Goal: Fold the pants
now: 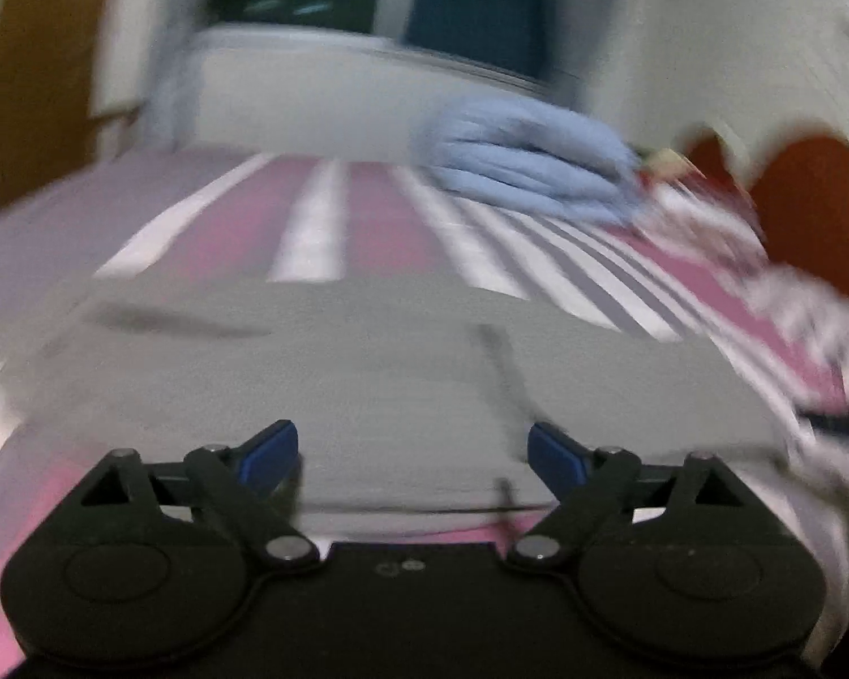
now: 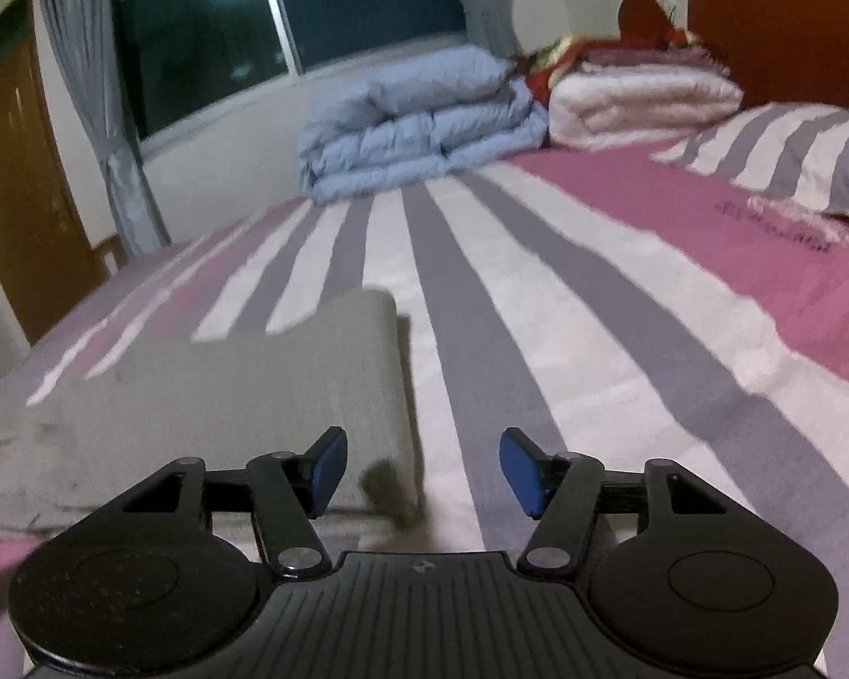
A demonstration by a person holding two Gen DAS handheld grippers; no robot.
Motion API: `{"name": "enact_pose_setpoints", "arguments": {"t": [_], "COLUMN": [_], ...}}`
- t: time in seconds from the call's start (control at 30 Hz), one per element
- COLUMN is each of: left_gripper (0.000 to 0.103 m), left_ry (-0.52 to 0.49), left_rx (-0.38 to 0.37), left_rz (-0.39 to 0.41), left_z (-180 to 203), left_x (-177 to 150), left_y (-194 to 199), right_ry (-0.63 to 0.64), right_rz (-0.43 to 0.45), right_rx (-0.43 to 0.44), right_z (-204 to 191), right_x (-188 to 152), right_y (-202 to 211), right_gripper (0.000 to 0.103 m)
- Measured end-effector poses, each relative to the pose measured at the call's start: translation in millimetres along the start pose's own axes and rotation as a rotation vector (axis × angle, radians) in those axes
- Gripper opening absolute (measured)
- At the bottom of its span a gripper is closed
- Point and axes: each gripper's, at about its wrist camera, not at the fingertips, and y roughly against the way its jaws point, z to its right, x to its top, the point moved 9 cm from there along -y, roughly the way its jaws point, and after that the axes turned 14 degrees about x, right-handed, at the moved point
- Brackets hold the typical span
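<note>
The grey pants (image 1: 334,373) lie flat on the striped bed, filling the middle of the blurred left wrist view. My left gripper (image 1: 412,458) is open and empty, just above the pants' near edge. In the right wrist view the pants (image 2: 243,385) lie at the left as a folded grey slab with its right edge near the centre. My right gripper (image 2: 423,469) is open and empty, over the pants' near right corner and the sheet beside it.
The bed sheet (image 2: 566,305) has pink, white and grey stripes. A folded blue duvet (image 2: 419,124) and a white quilt (image 2: 639,102) are stacked at the far end by the window. A striped pillow (image 2: 792,153) lies at the right near the red headboard (image 2: 781,28).
</note>
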Motion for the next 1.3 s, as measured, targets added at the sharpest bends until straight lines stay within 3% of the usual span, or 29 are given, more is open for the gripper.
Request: {"name": "enact_pose_setpoints", "arguments": {"t": [0.1,0.23,0.33,0.47,0.53,0.77,1.03,1.1,1.3], "left_gripper": [0.068,0.065,0.056,0.027,0.026,0.031,0.039,0.025,0.017], "left_ry": [0.236,0.517,0.662,0.812,0.866,0.850,0.838,0.818,0.616], "left_rx": [0.024,0.009,0.002,-0.030,-0.051,-0.067,-0.116,-0.098,-0.032], "left_rz": [-0.060,-0.082,-0.100,-0.123,-0.125,-0.110,-0.062,-0.058,0.052], "left_z": [-59.2,-112.4,-141.6,-171.7,-181.1,-188.8,-184.9,-185.4,-157.0], "left_x": [-2.5,-6.0,-13.4,-21.2,-21.4,-10.0,-0.2,-2.0,22.2], "left_y": [-12.2,-30.0,-48.1,-73.2,-81.5,-112.5,-115.9,-110.6,-73.6], "right_ry": [0.008,-0.008,-0.006,0.003,0.005,-0.037,-0.054,-0.061,-0.107], "right_rz": [0.035,0.032,0.028,0.019,0.019,0.020,0.019,0.024,0.046], "right_rx": [-0.013,-0.008,-0.007,-0.009,-0.013,-0.020,-0.023,-0.020,0.002], "right_z": [-0.7,-1.3,-3.0,-4.1,-3.0,6.4,10.7,12.8,23.3], "right_x": [6.3,7.8,7.4,5.4,5.6,5.3,6.0,6.9,14.5], "right_y": [1.8,-1.6,-5.7,-10.1,-10.8,-16.3,-23.7,-24.0,-17.4], "right_gripper": [0.075,0.076,0.076,0.076,0.076,0.076,0.076,0.076,0.076]}}
